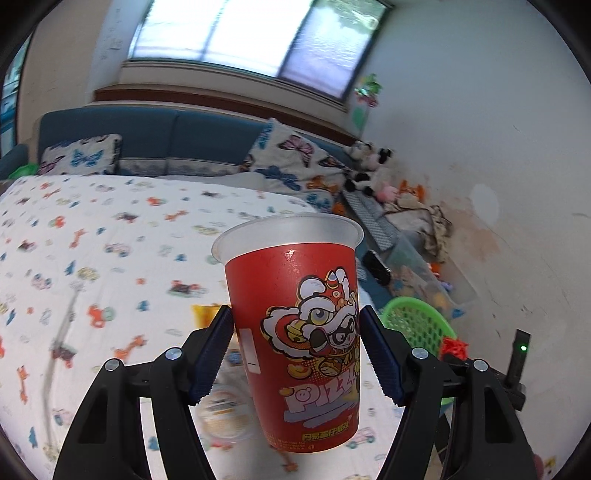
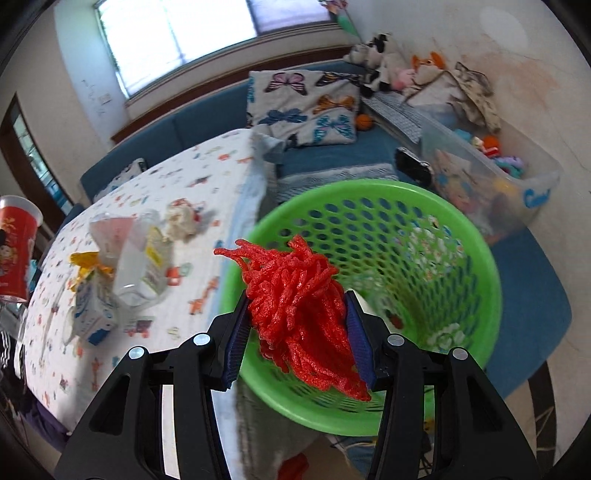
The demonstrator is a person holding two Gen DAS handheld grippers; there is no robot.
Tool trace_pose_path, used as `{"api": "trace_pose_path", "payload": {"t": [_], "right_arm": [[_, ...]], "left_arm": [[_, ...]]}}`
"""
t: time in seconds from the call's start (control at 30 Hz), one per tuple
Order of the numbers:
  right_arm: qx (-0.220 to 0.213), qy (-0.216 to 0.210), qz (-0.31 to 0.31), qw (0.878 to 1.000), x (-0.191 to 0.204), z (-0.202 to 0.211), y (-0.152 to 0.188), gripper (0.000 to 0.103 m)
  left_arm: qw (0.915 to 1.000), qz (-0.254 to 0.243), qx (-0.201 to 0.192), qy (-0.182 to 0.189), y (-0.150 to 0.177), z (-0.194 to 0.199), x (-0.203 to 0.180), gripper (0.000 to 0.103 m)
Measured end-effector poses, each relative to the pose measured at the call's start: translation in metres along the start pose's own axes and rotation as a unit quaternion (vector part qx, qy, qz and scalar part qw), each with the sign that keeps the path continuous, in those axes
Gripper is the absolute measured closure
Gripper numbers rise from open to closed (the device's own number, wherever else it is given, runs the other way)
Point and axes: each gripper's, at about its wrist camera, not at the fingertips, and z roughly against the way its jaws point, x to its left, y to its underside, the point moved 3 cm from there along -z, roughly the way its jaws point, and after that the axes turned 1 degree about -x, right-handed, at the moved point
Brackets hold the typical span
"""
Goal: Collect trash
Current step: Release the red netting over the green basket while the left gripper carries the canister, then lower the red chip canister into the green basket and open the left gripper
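Left tongs (image 1: 295, 350) grip a red cup (image 1: 295, 332); right tongs (image 2: 295, 332) clench red netting (image 2: 295, 306) over green basket (image 2: 461, 258).

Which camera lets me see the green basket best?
The right wrist view. The green basket fills the picture there, showing its whole rim and holey inside, behind the red foam netting. The left wrist view shows only a corner of it beside the red cup.

Daylight floods from the overexposed window (image 1: 236, 33); the printed bedcover (image 1: 74, 258) smears with motion blur, and fisheye edges bend into black corners.
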Motion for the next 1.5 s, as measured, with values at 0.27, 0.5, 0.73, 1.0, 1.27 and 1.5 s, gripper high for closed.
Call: {"api": "trace_pose_path", "payload": {"t": [0.27,0.5,0.73,1.0,1.27,1.5], "right_arm": [[0.0,0.013,-0.02,1.0,-0.024,0.001,0.002,0.051],[0.001,0.022,-0.036,0.999,-0.043,-0.002,-0.003,0.045],[-0.007,0.026,-0.046,0.999,-0.053,0.002,-0.006,0.032],[-0.014,0.027,-0.04,0.999,-0.057,0.017,-0.002,0.031],[-0.016,0.03,-0.039,0.999,-0.06,0.031,0.007,0.029],[-0.013,0.031,-0.037,0.999,-0.06,0.033,0.013,0.029]], "left_arm": [[0.9981,-0.034,0.032,0.04,0.005,-0.029,-0.052,0.036],[0.9944,-0.055,0.059,0.067,0.01,-0.052,-0.091,0.036],[0.9882,-0.083,0.091,0.092,0.017,-0.086,-0.134,0.036],[0.978,-0.127,0.119,0.115,0.029,-0.128,-0.186,0.035],[0.9689,-0.155,0.152,0.119,0.047,-0.173,-0.223,0.035],[0.9648,-0.166,0.172,0.111,0.061,-0.202,-0.236,0.035]]}}
